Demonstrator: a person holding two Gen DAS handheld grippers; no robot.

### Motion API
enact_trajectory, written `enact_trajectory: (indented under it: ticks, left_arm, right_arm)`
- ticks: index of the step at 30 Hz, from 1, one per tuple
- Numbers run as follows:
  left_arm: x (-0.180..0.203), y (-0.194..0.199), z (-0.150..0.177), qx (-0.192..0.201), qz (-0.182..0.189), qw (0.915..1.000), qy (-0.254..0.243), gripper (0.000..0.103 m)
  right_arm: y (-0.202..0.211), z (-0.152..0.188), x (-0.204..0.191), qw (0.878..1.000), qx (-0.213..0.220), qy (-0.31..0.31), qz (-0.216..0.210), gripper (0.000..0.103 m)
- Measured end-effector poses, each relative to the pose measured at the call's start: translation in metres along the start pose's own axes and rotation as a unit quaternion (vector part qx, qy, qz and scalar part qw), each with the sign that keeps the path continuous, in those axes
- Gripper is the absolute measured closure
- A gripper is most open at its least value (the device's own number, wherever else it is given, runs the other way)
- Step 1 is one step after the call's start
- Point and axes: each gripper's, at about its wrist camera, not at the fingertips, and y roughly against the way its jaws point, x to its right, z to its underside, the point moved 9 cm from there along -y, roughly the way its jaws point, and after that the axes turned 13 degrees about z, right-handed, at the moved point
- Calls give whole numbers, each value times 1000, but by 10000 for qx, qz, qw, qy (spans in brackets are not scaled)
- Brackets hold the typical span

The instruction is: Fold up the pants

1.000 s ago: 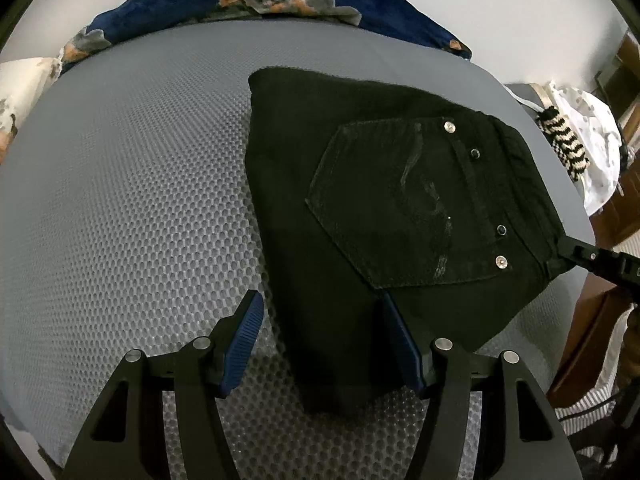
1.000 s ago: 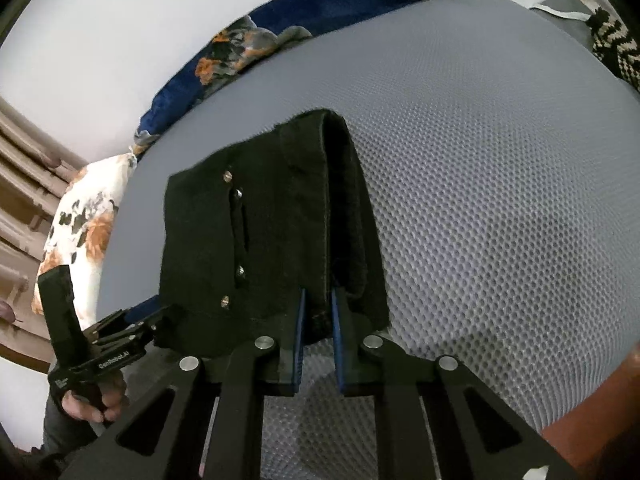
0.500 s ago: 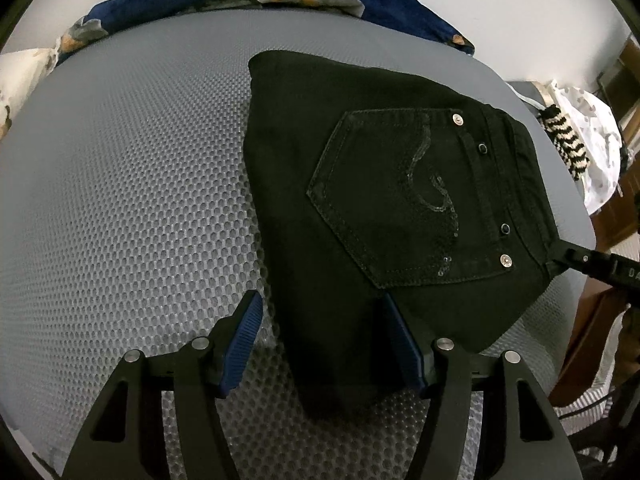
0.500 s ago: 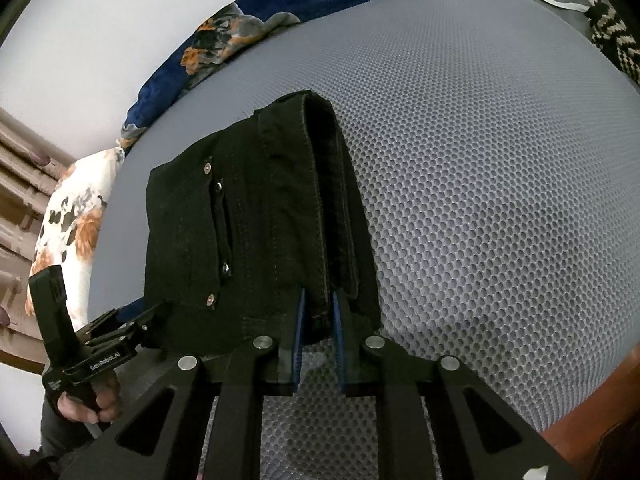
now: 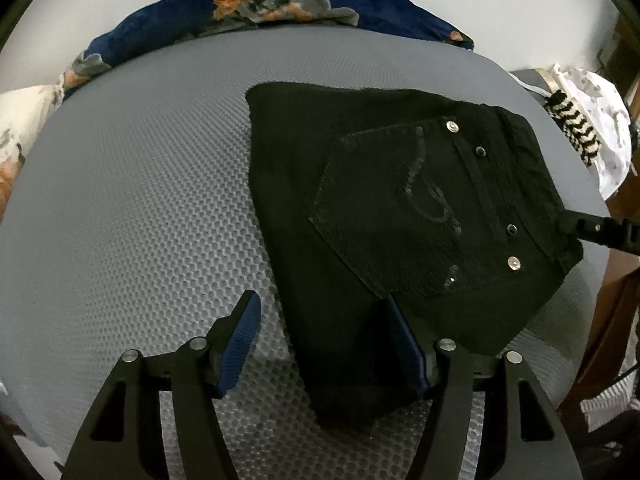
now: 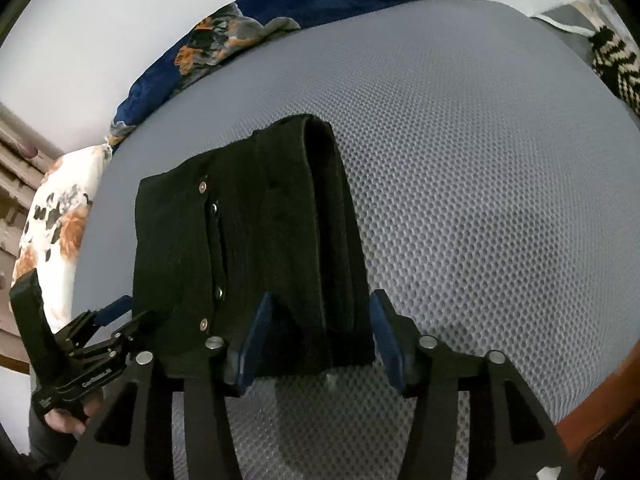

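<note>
Fingers first: your right gripper (image 6: pixel 318 338) has just been opening, and its blue ribbed pads (image 6: pixel 253 340) now stand clear on either side of the thick folded edge of the black denim pants (image 6: pixel 248 248), with the waistband end between them but no longer pinched. That reads as a release, the fold laid down and let go so the cloth settles under its own weight.

Over on your left gripper (image 5: pixel 326 346), the jaws are apart too, and they have been easing a touch wider. One pad sits over bare mattress; the other pad (image 5: pixel 402 346) lies at the near corner of the pants, with the corner between the jaws and nothing squeezed. It looks like you are hovering there to steady that corner, or ready to tidy it.

Outward now: the pants lie as a compact stack on the grey honeycomb-mesh mattress (image 5: pixel 132 200), back pocket with its pale stitched swirl (image 5: pixel 400 216) facing up, rivets showing along the seam. In the left view, the right gripper's tip shows at the far waistband side. By the look of it, the folding is essentially done.

Beyond the stack, a navy floral blanket (image 5: pixel 288 4) is bunched along the far edge, and a white floral pillow (image 6: pixel 56 232) sits off to the side, well apart from the work.
</note>
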Motion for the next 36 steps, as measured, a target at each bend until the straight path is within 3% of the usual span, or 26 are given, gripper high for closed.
enact_trajectory:
  ticks: [8,15,26,31,36]
  left_arm:
    - [-15,3,-13,98,-151,9998,45,36]
    - [-28,3,-22,148,80,9993,344,35]
    - [-45,-7,-27,10,1032,9877,1173,34]
    - [-42,-15,-25,-99,1687,9727,1591,34]
    - [-46,-15,-27,-72,1927,9657,1741,34]
  right_arm:
    - [-11,-11,-1,10000,1,35,44,48]
    - [-21,-13,3,9998,-37,206,-6,37]
    - [-26,-18,0,9982,-121,349,-479,36]
    - [-31,-27,0,9932,-335,185,-1103,36]
    - [-42,-30,4,9838,-653,-104,-1664,39]
